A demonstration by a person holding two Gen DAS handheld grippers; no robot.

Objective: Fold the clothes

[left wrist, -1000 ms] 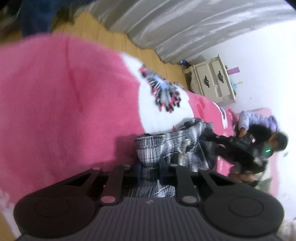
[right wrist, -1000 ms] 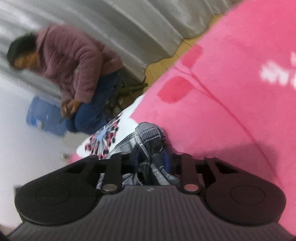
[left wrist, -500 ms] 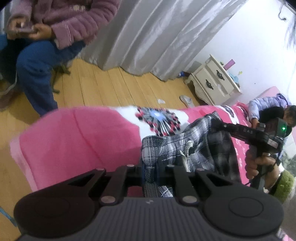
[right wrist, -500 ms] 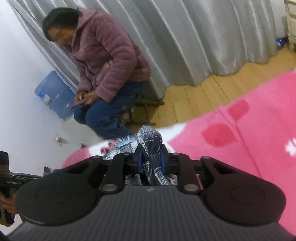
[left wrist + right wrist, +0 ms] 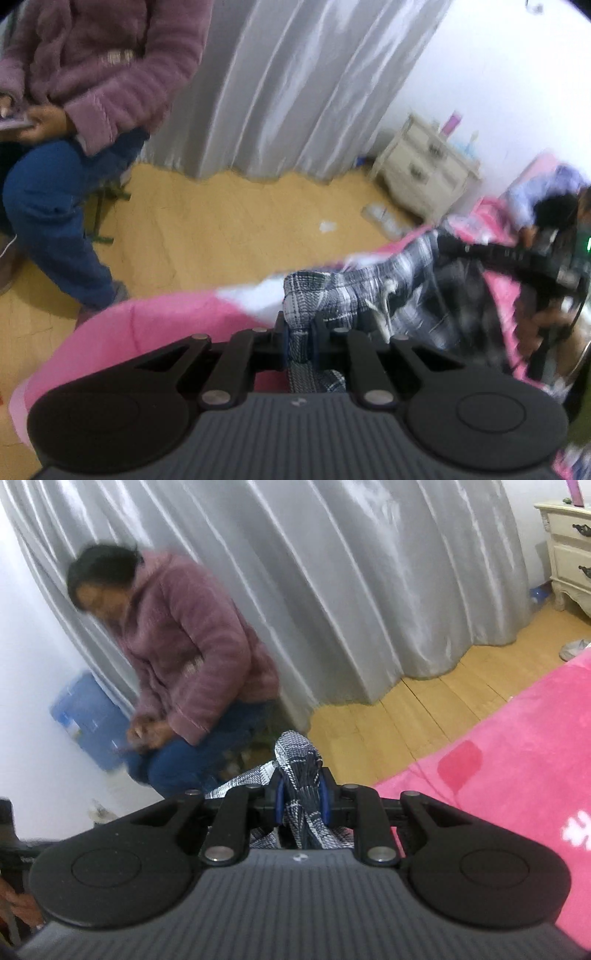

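A black-and-white plaid garment (image 5: 369, 291) with a white drawstring hangs stretched between my two grippers above the pink blanket (image 5: 147, 325). My left gripper (image 5: 299, 332) pinches one bunched corner between its blue pads; its jaws are opening slightly, with the cloth still between them. The right gripper (image 5: 439, 236) shows in the left wrist view, holding the far end. In the right wrist view my right gripper (image 5: 301, 797) is shut on a folded wad of the plaid garment (image 5: 295, 753).
A person in a mauve fleece (image 5: 177, 646) sits by the grey curtain (image 5: 295, 92) on the wooden floor (image 5: 221, 221). A cream nightstand (image 5: 424, 173) stands against the wall. Someone in lilac (image 5: 535, 195) leans on the bed. A blue water jug (image 5: 85, 720) sits in the corner.
Both grippers have risen and rolled with the plaid garment, lifting it off the pink blanket. The views now show the floor, curtain and seated person instead of mostly blanket.
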